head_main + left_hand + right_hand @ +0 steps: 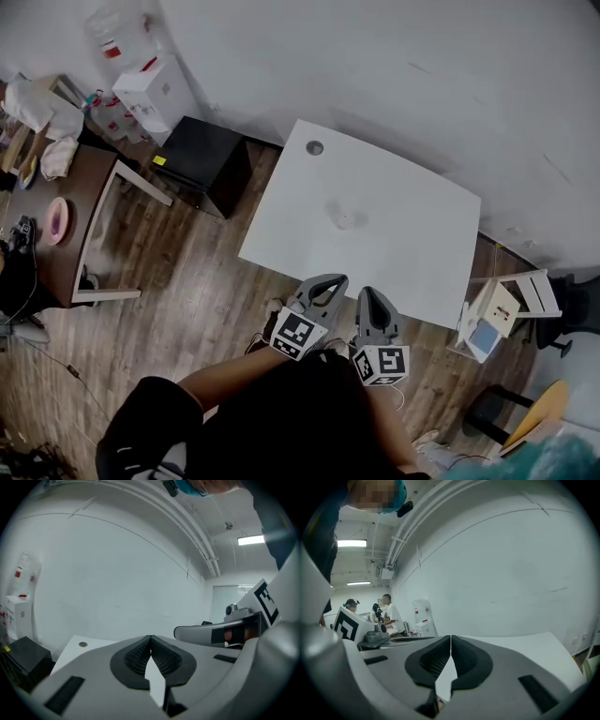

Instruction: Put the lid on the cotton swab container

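Observation:
On the white table (pixel 403 234) a small clear container (pixel 343 217) shows only faintly near the middle; I cannot make out a lid apart from it. Both grippers hover side by side over the table's near edge, well short of the container. My left gripper (pixel 328 279) is shut with nothing between its pads (pixel 150 638). My right gripper (pixel 368 292) is also shut and empty, its tips touching (pixel 450 637). Neither gripper view shows the container; both look across the tabletop at a bare wall.
A grey round grommet (pixel 315 147) sits in the table's far left corner. A black cabinet (pixel 202 159) stands left of the table, a brown desk (pixel 75 216) further left, a small white stool (pixel 497 314) at right. People (pixel 386 609) stand far back.

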Motion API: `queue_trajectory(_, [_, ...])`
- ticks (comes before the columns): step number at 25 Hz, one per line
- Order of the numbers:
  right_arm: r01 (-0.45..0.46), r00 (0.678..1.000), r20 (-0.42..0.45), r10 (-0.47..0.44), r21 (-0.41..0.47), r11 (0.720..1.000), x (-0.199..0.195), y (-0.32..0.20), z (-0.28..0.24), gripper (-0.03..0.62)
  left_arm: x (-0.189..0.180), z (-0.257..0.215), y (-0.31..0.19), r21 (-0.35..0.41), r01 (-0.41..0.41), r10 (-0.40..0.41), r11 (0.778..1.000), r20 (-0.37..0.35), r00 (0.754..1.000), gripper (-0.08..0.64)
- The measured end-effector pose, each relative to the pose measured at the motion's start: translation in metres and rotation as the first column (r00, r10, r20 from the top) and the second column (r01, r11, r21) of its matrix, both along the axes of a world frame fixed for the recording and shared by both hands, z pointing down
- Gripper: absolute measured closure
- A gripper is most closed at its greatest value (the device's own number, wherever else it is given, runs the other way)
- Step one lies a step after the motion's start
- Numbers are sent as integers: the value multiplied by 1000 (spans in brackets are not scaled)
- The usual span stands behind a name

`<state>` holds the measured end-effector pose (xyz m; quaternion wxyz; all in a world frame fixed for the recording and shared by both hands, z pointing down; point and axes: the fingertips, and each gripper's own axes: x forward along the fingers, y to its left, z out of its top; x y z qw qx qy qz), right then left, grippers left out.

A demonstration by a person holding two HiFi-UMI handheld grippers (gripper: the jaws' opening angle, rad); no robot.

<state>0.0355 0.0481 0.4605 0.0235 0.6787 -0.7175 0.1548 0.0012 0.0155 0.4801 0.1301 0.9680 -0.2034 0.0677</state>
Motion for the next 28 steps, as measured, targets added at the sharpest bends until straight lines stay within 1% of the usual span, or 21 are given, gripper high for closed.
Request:
queue_trajectory(2, [21, 1000, -22, -21, 16, 1000, 9, 16, -7, 560, 14, -11, 15, 37, 18, -18, 999, -4, 1000, 546])
queue_trajectory(6, [15, 999, -38, -12, 64, 998, 34, 44, -21, 561, 39, -29, 45, 99, 52, -51, 994, -10, 999, 546])
queue_trajectory(9, [0, 999, -48, 5, 94, 996, 53, 66, -29, 561, 57, -35, 70, 115, 73, -73, 991, -2, 997, 546])
queue_trajectory(12, [-4, 997, -77, 13, 118, 993, 71, 90, -36, 561, 76, -37, 95, 133, 105, -106, 986, 2, 994, 546])
queue_trajectory(16, [4, 996, -91, 9, 139, 990, 93, 110, -37, 561, 99, -39, 121, 152, 118, -120, 981, 6, 993, 546])
queue_trajectory(21, [23, 996, -85, -10, 153, 988, 91, 127, -40, 561, 100, -42, 142, 163, 122, -127, 979, 18, 992, 546])
queue_trajectory(28, [70, 995, -81, -58, 147, 987, 85, 136, -39, 561, 100, -45, 149, 175, 143, -149, 974, 26, 988, 546])
